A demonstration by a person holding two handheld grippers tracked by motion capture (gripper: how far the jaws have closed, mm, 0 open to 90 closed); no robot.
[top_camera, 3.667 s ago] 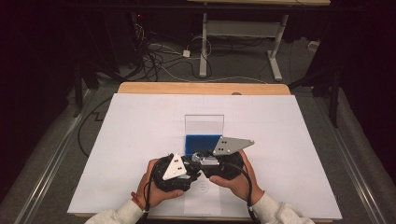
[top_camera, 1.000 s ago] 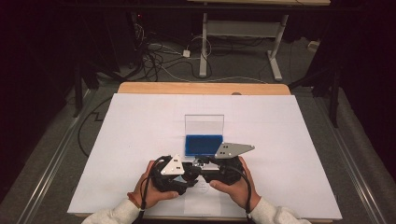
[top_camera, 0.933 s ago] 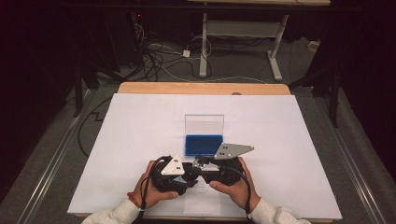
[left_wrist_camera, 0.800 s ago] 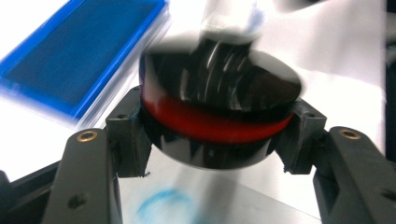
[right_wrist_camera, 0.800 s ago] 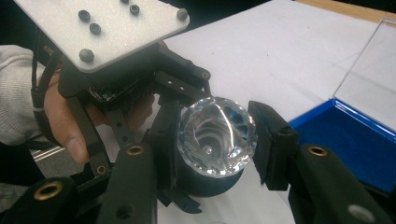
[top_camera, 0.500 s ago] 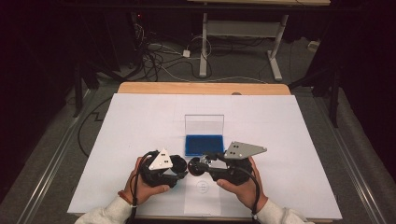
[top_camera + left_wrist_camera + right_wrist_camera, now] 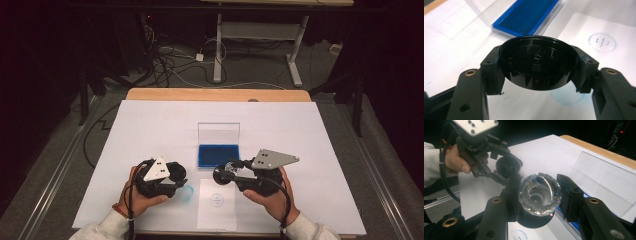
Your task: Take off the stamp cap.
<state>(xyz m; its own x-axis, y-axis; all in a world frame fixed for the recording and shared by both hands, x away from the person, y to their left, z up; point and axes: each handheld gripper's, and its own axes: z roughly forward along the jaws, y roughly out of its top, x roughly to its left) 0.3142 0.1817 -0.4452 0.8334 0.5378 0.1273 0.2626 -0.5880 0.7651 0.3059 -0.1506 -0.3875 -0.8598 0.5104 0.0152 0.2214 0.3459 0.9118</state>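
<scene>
My left gripper (image 7: 178, 183) is shut on a round black cap (image 7: 537, 63), its hollow side toward the camera. My right gripper (image 7: 226, 173) is shut on a clear faceted stamp (image 7: 539, 193) with a black base, held level above the table. The two grippers face each other with a gap between them; in the right gripper view the left gripper (image 7: 506, 168) and its cap (image 7: 507, 166) are farther off. A blue ink pad (image 7: 218, 155) lies in its open clear case, whose lid (image 7: 218, 134) stands upright, just beyond both grippers.
A small white paper (image 7: 216, 212) with a round stamped mark (image 7: 216, 200) lies near the front edge between the hands. A faint blue smear (image 7: 187, 193) marks the white table cover (image 7: 150, 125) beside it. The wooden table edge (image 7: 215, 95) lies far behind.
The two grippers, close together a second ago, have drawn apart: the left went left with the cap, the right went right and slightly up with the stamp.
</scene>
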